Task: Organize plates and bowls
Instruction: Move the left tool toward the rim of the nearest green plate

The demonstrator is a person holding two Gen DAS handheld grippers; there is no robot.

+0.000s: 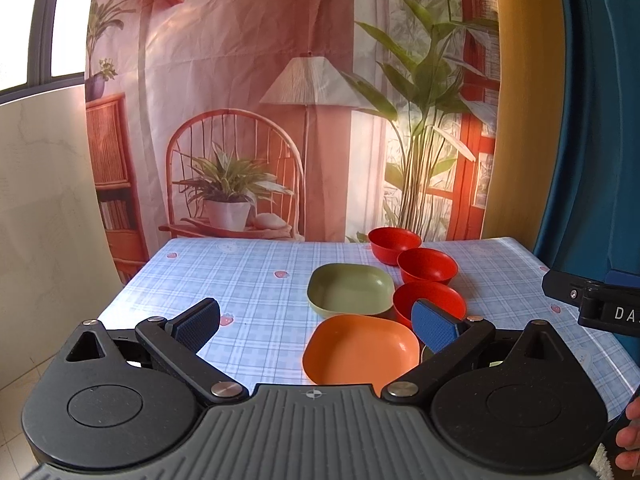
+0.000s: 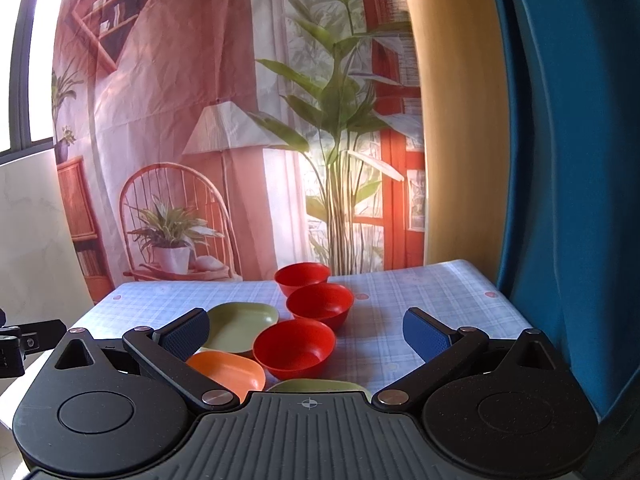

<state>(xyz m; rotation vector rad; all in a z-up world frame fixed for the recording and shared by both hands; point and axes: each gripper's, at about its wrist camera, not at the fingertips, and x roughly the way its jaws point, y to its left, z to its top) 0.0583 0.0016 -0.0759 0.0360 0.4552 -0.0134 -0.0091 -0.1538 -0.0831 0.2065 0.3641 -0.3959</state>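
Note:
Three red bowls stand in a row on the checked tablecloth: near [image 2: 295, 347], middle [image 2: 320, 304], far [image 2: 302, 278]. They also show in the left wrist view, with the near bowl [image 1: 430, 300], middle bowl [image 1: 427, 266] and far bowl [image 1: 394, 245]. An olive green plate [image 1: 351, 289] lies left of them, an orange plate [image 1: 360, 349] in front of it. Another green plate [image 2: 320, 386] peeks out just before my right gripper. My left gripper [image 1: 316, 326] is open above the orange plate. My right gripper [image 2: 306, 336] is open and empty above the near bowl.
The table [image 1: 240, 276] ends at a printed backdrop [image 1: 280, 100] behind. A blue curtain [image 2: 580, 160] hangs at the right. A pale wall [image 1: 40, 220] and floor lie to the left. The right tool [image 1: 592, 300] shows at the left view's right edge.

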